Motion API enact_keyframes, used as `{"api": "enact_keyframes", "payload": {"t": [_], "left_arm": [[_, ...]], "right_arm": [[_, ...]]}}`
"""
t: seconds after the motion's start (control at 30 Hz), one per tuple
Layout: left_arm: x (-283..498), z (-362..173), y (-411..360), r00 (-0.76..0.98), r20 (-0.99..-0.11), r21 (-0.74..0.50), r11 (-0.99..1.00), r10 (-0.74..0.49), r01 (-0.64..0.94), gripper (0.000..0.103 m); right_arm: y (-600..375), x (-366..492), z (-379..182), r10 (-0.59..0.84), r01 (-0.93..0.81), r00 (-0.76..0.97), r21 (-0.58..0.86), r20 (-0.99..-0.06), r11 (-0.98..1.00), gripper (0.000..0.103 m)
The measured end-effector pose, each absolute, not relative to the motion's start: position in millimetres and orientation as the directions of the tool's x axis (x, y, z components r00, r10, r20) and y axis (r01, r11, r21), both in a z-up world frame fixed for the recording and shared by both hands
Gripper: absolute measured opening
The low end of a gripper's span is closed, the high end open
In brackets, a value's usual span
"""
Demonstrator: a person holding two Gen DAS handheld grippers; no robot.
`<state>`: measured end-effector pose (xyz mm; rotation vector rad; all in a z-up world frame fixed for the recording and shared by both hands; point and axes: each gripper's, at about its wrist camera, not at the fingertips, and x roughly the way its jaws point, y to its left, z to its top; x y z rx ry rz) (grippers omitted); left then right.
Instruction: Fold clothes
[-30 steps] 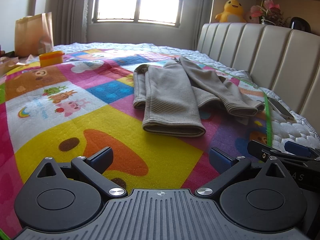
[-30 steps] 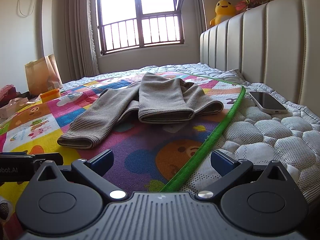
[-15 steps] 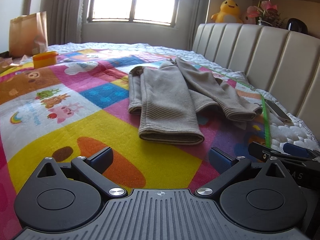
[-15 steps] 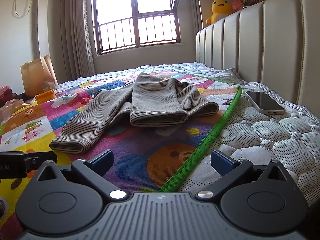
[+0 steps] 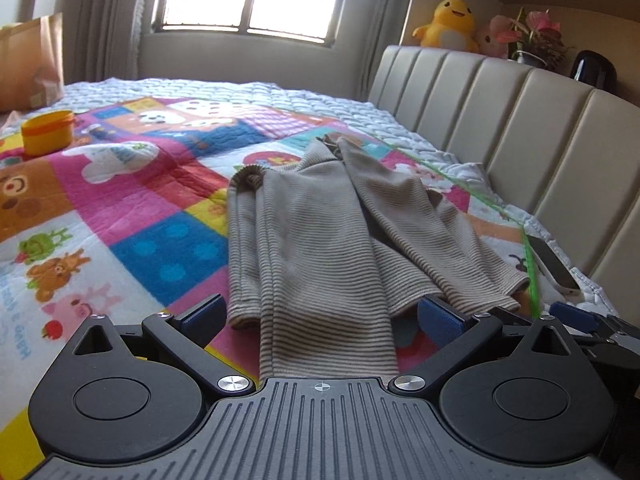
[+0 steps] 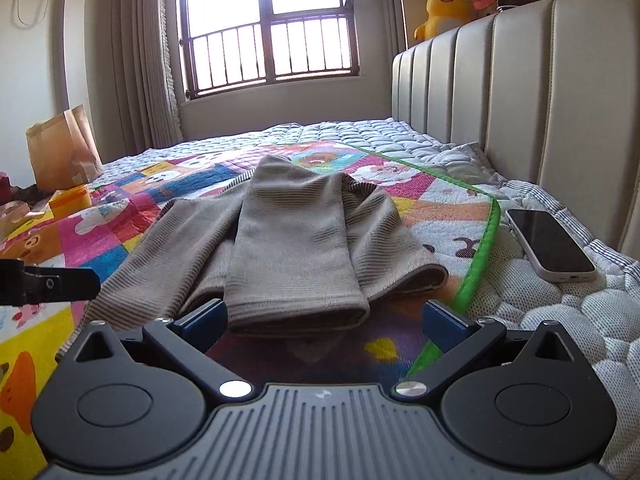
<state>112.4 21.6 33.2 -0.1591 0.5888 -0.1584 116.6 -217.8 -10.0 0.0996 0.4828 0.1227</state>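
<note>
My left gripper (image 5: 320,316) sits low over the play mat (image 5: 132,208), its spread fingers on either side of the near hem of the folded trousers (image 5: 316,240). My right gripper (image 6: 326,314) is just to its right, its fingers flanking the hem of the other folded leg (image 6: 292,240). The mat lies on the mattress (image 6: 560,320). A phone (image 6: 550,246) rests on the mattress right of the mat's edge, before the headboard (image 6: 520,100). A tub (image 5: 48,132) stands on the mat far left, a paper bag (image 6: 64,148) behind it. A plush duck (image 5: 446,24) and a potted plant (image 5: 536,36) sit on the shelf above the headboard; the window (image 6: 268,28) is beyond the bed.
</note>
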Motion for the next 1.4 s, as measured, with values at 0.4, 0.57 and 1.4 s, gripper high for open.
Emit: {"api": "enact_keyframes", "payload": {"t": [0.4,0.57,1.4], "left_arm": [[179.1,29.9,19.1,0.773,-0.549,-0.265,0.943,-0.319,0.201,0.103],[198.6,22.7,19.9,0.760,-0.559,-0.263,0.940,-0.331,0.216,0.103],[252.0,-21.5,93.9,0.574,-0.535,-0.711,0.697,-0.619,0.089,0.103]], "right_arm": [[-226.5,219.1,-13.0,0.267,-0.138,0.835,0.286,-0.480,0.948,0.103],[-224.0,241.1,-20.0,0.306,-0.163,0.819,0.315,-0.486,0.935,0.103],[-260.3,237.6,-10.3,0.266,-0.081,0.855,0.392,-0.445,0.917,0.103]]}}
